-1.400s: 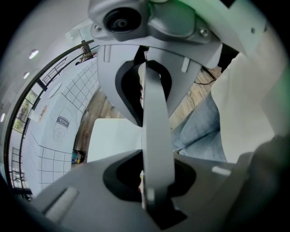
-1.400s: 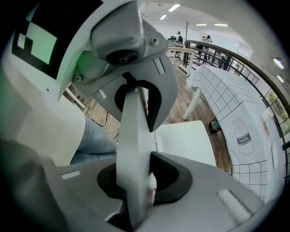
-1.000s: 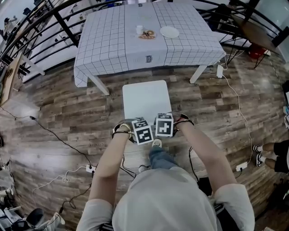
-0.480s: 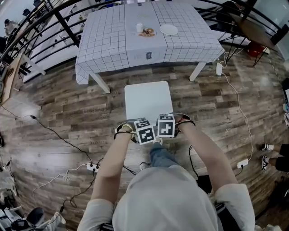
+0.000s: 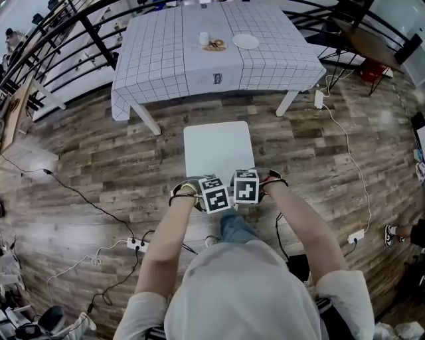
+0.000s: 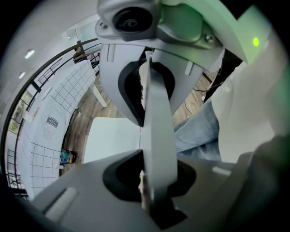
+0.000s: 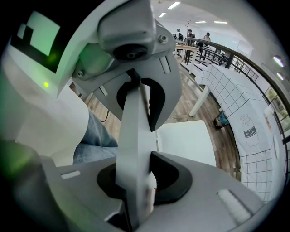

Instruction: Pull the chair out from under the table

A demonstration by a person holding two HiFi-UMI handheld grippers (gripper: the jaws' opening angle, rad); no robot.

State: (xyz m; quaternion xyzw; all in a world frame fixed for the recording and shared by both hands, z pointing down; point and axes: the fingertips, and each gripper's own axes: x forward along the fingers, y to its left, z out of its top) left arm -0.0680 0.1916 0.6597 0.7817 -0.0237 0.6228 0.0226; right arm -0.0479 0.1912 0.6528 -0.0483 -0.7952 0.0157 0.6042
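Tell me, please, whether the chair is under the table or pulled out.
Out: the chair shows its whole seat, standing apart from the table and its cloth.

Looks like an open mezzanine studio: wood-plank floor [image 5: 80, 179], black railing [image 5: 40, 40] at eleven o'clock, power strip [image 5: 135, 245] and loose cables at eight, cloth-covered counter [image 5: 166, 60] at twelve, ceiling strip lights [image 7: 174, 5] overhead.

The right gripper [image 7: 136, 133] clamps the pale back edge of the chair [image 7: 129, 156] (seen end-on) between its jaws; the white seat [image 7: 186, 141] lies beyond, the checked tablecloth [image 7: 235, 99] well apart
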